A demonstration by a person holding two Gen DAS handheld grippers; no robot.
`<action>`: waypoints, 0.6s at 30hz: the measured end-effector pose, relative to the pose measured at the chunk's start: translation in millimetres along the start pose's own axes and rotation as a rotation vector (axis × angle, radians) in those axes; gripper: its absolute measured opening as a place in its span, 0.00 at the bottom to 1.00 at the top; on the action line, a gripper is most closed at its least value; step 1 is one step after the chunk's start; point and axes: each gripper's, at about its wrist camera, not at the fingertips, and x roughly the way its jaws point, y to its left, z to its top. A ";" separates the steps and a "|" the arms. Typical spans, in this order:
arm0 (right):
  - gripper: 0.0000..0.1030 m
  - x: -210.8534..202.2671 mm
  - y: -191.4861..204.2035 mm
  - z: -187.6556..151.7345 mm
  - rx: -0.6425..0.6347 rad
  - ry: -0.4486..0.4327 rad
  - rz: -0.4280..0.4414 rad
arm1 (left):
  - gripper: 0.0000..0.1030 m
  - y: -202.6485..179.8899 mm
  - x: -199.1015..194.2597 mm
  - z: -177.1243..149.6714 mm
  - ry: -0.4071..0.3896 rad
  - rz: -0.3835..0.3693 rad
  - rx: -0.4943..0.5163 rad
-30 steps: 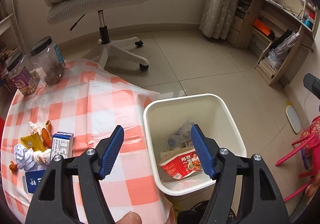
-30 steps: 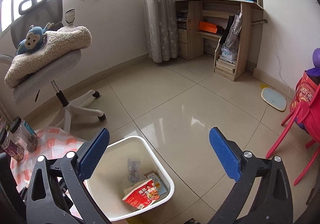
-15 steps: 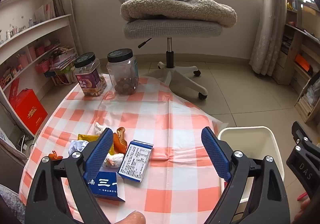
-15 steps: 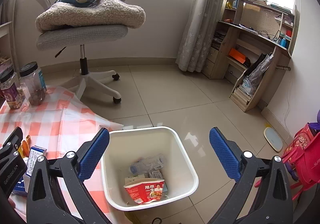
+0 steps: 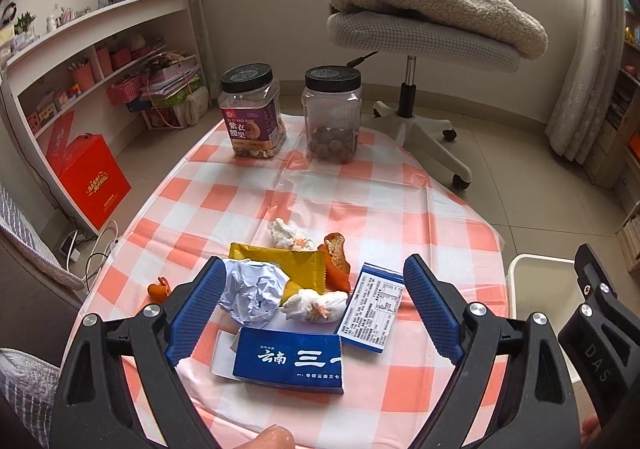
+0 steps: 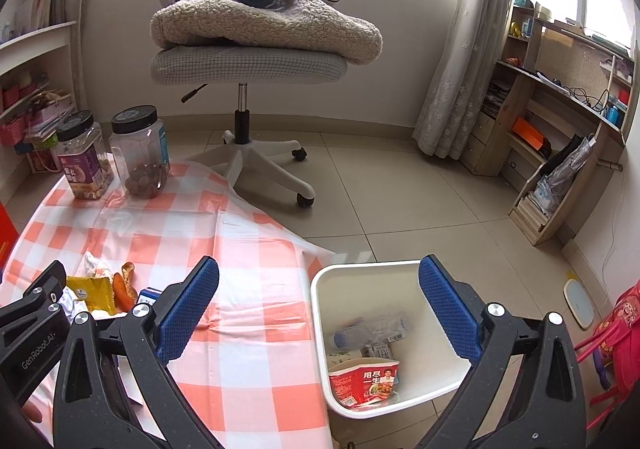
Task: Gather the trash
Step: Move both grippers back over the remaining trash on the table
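A heap of trash lies on the checked tablecloth (image 5: 360, 177): a crumpled paper ball (image 5: 254, 291), a yellow wrapper (image 5: 292, 263), orange peel (image 5: 334, 259), two tissue wads (image 5: 316, 303), a small blue-and-white carton (image 5: 370, 307) and a blue box (image 5: 288, 359). My left gripper (image 5: 314, 313) hangs open above this heap, nothing between its fingers. My right gripper (image 6: 318, 313) is open too, over the table's edge and the white bin (image 6: 352, 273), which holds a red noodle cup (image 6: 364, 381) and a plastic bottle (image 6: 372, 327).
Two black-lidded jars (image 5: 330, 113) stand at the table's far end. An office chair (image 6: 248, 61) with a blanket and a plush monkey is behind. White shelves (image 5: 100, 41) stand left, a wooden desk (image 6: 560, 117) right, a red child's chair (image 6: 612, 337) near the bin.
Both grippers have swung left, from over the bin toward the table. The left one's jaws have widened and now frame the trash heap; the right one now shows table and bin together.
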 end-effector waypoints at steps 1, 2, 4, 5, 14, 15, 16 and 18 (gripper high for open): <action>0.93 0.5 6.6 0.5 -0.003 0.005 0.012 | 0.85 7.6 1.7 0.8 0.006 0.008 -0.008; 0.93 1.9 13.8 1.8 -0.006 0.013 0.024 | 0.85 14.9 3.3 1.4 0.013 0.015 -0.015; 0.93 3.8 29.7 1.8 -0.016 0.029 0.051 | 0.85 29.3 7.4 2.2 0.028 0.031 -0.030; 0.93 4.6 37.9 1.4 -0.023 0.037 0.065 | 0.85 37.5 10.4 2.4 0.040 0.038 -0.038; 0.93 15.1 98.4 -8.1 -0.073 0.124 0.172 | 0.85 133.6 82.8 -8.3 0.332 0.116 -0.224; 0.93 16.5 102.7 -9.5 -0.081 0.134 0.181 | 0.85 145.1 92.8 -10.1 0.356 0.136 -0.240; 0.93 18.0 106.3 -11.2 -0.090 0.144 0.188 | 0.85 156.1 102.2 -11.2 0.370 0.165 -0.251; 0.93 21.7 112.0 -14.3 -0.105 0.165 0.199 | 0.83 177.8 121.8 -14.3 0.405 0.196 -0.281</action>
